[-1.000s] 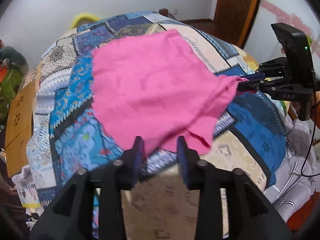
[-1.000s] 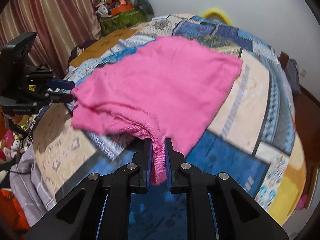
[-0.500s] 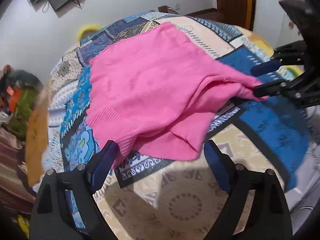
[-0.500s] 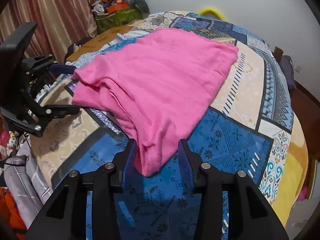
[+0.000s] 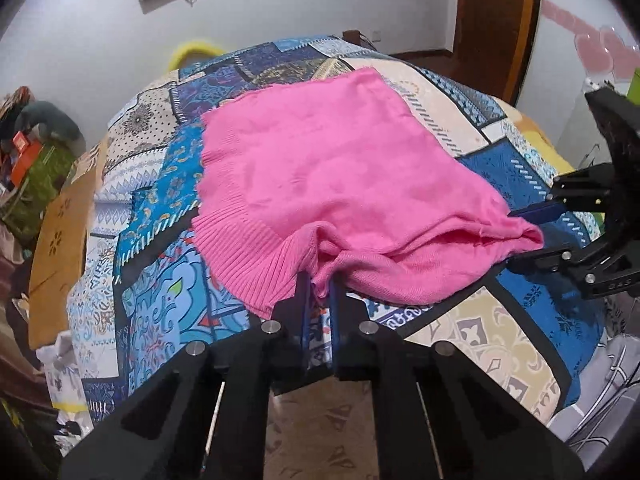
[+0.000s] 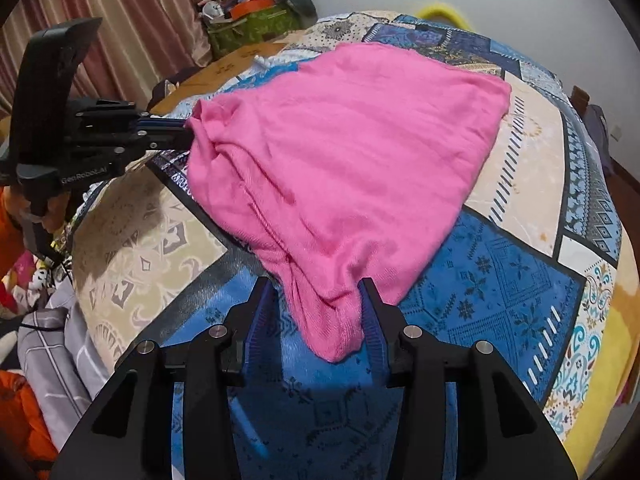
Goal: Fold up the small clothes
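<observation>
Pink sweater (image 5: 340, 184) on patchwork bedspread (image 5: 520, 176), left gripper (image 5: 319, 284) pinching its edge, right gripper (image 6: 318, 300) apart

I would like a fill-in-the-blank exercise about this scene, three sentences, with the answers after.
1. The garment lying on the patchwork bedspread is ____ in colour.
2. The left gripper is ____ on a fold of the garment's near edge.
3. The fingers of the right gripper stand ____, with a corner of the garment lying loose between them.

Missing words: pink; shut; open
</observation>
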`<act>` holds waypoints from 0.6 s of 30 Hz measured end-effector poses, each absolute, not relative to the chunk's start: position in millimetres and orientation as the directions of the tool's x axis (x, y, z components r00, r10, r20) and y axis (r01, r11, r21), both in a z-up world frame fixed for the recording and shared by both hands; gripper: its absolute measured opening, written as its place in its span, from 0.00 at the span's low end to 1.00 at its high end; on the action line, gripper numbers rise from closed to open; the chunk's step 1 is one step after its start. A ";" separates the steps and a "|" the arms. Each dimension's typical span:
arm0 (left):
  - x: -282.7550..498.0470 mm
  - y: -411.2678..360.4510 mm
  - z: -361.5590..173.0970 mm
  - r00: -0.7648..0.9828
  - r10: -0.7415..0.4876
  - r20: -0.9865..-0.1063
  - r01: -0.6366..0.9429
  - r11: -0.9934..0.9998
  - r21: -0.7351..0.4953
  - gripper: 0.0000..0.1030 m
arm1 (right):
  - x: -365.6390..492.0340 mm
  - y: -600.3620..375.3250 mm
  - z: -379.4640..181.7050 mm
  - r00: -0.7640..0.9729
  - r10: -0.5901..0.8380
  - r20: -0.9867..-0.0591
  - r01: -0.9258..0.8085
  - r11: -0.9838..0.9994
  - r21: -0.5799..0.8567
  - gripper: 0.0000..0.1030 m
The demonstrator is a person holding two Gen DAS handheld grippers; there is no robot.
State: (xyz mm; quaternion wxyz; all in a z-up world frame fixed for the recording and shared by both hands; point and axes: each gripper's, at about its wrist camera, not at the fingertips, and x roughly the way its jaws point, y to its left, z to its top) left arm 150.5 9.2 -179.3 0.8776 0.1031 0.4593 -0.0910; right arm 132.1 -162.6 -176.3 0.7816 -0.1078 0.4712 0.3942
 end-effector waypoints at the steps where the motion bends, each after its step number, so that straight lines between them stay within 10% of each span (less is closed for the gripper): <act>1: 149.3 12.3 -177.7 0.560 -0.075 -0.825 0.250 0.965 0.083 0.06 | 132.7 -162.3 -175.7 0.241 0.517 -0.821 -0.722 0.661 0.204 0.26; 3: 146.0 16.7 -173.8 0.568 -0.072 -0.820 0.240 0.967 0.081 0.06 | 133.1 -161.6 -173.7 0.253 0.503 -0.826 -0.726 0.664 0.182 0.12; 18: 191.4 26.9 -110.1 0.662 -0.072 -0.746 0.212 0.973 0.095 0.02 | 191.8 -168.7 -100.8 0.384 0.559 -0.735 -0.717 0.682 0.144 0.10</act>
